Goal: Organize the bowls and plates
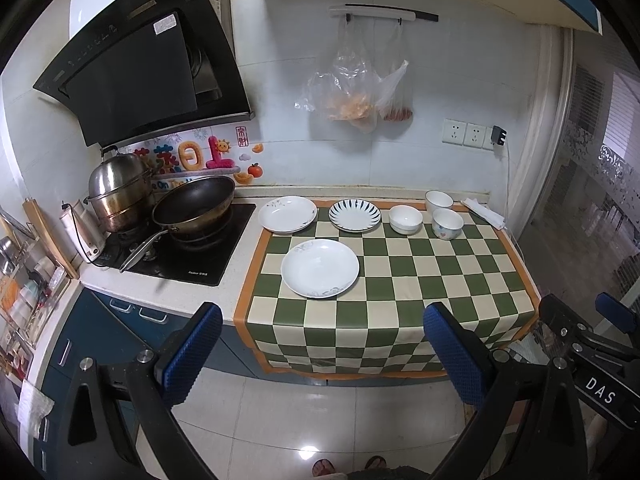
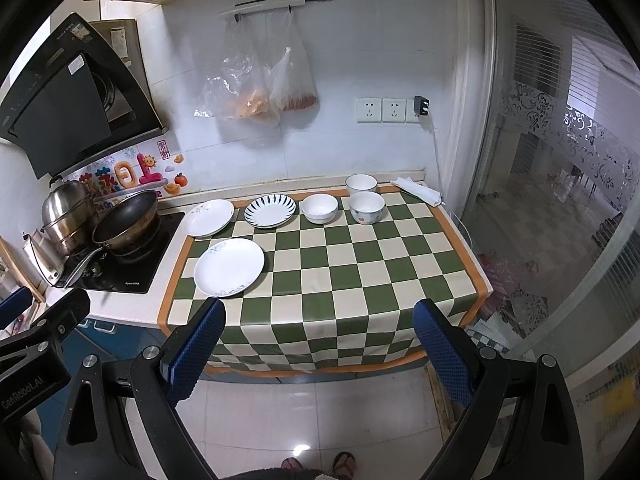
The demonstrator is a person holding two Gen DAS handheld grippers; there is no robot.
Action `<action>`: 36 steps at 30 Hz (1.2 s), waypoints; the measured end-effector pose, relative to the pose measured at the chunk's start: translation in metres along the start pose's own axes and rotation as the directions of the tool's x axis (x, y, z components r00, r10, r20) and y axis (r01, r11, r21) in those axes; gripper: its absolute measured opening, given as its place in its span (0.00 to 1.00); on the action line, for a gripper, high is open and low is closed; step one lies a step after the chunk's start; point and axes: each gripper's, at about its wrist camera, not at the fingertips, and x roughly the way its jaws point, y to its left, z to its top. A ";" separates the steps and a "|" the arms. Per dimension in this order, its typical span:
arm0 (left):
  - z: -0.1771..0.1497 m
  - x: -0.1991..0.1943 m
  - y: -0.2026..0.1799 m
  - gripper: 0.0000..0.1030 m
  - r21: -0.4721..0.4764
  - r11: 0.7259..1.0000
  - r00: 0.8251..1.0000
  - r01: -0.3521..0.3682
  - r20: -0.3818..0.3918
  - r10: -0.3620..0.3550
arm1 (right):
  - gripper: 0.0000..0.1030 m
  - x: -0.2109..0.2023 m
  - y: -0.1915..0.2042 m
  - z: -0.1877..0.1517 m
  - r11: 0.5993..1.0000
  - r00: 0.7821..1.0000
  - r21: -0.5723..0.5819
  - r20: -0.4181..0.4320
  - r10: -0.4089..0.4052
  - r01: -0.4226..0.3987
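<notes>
Left hand-held gripper (image 1: 322, 354) released, empty, held back from table (image 1: 400, 280). Right hand-held gripper (image 2: 320, 352) likewise. Near plate (image 1: 320, 268) on checkered cloth; two plates (image 1: 287, 214) and three bowls (image 1: 405, 219) along back edge.

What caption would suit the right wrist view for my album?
Open right gripper faces three plates and three bowls on a checkered cloth.

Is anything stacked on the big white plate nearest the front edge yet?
No, the big white plate lies bare on the checked cloth, apart from the other dishes at the back.
</notes>
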 end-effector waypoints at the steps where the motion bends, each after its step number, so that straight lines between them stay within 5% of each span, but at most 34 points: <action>1: -0.001 0.005 0.004 1.00 -0.003 1.000 1.000 0.000 -0.002 0.000 | 0.94 0.000 0.000 0.000 1.000 1.000 -0.001 0.000 0.000 0.000; 36: -0.001 0.008 0.008 1.00 -0.003 1.000 1.000 0.001 -0.007 -0.001 | 0.94 0.008 0.005 0.001 1.000 1.000 -0.004 -0.014 0.005 -0.005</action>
